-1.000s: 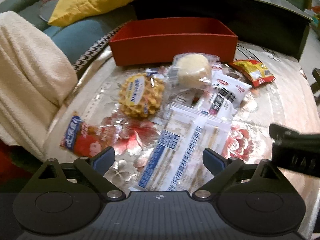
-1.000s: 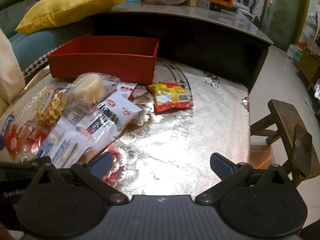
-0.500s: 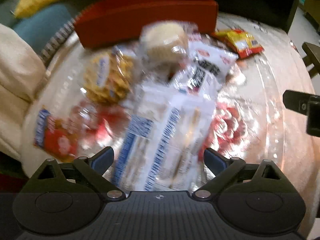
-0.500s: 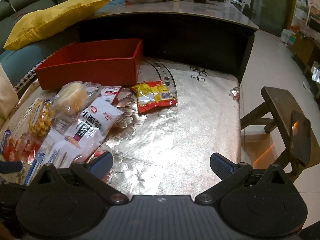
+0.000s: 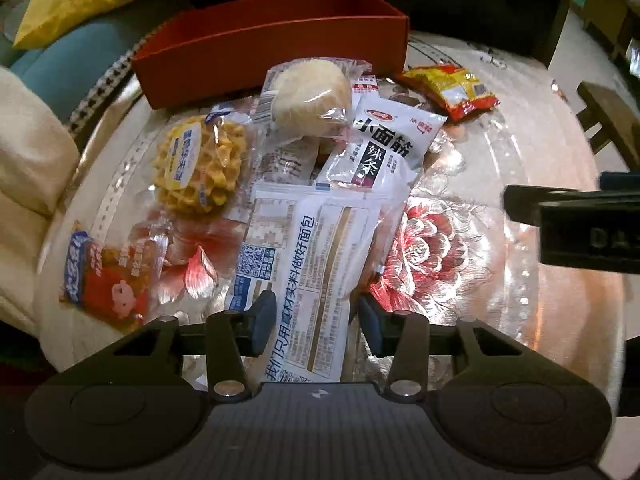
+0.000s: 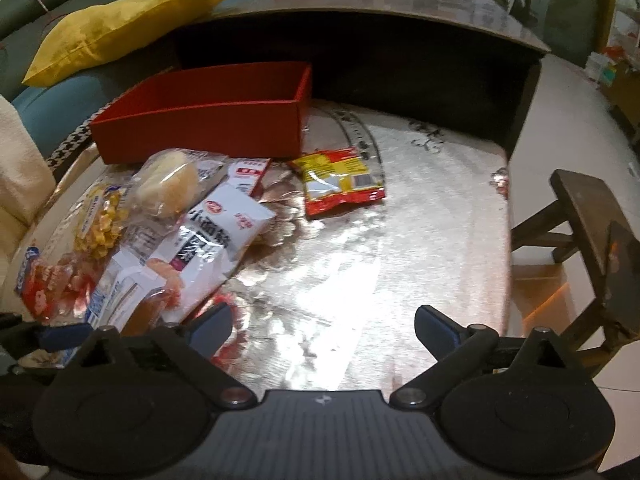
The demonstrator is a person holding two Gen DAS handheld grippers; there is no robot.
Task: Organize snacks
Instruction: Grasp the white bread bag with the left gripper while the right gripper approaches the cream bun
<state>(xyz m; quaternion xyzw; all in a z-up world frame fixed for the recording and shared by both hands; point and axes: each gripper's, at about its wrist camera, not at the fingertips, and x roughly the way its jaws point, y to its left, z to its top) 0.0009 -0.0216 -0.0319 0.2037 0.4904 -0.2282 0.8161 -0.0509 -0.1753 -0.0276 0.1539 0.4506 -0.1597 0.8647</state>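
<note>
The left hand-held gripper (image 5: pixel 314 316) is clamped on the long white-and-blue plastic bread packet (image 5: pixel 316 264); the right hand-held gripper (image 6: pixel 322 326) gapes, having just narrowed slightly, over the shiny floral tabletop (image 6: pixel 360 264).

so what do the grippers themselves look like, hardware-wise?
Both match: the left gripper and right gripper have a ribbed dark-grey body, two black round housings, black triangular linkage arms with silver pivot screws, and dark blue pads on the jaws. No cables or sleeves visible.
</note>
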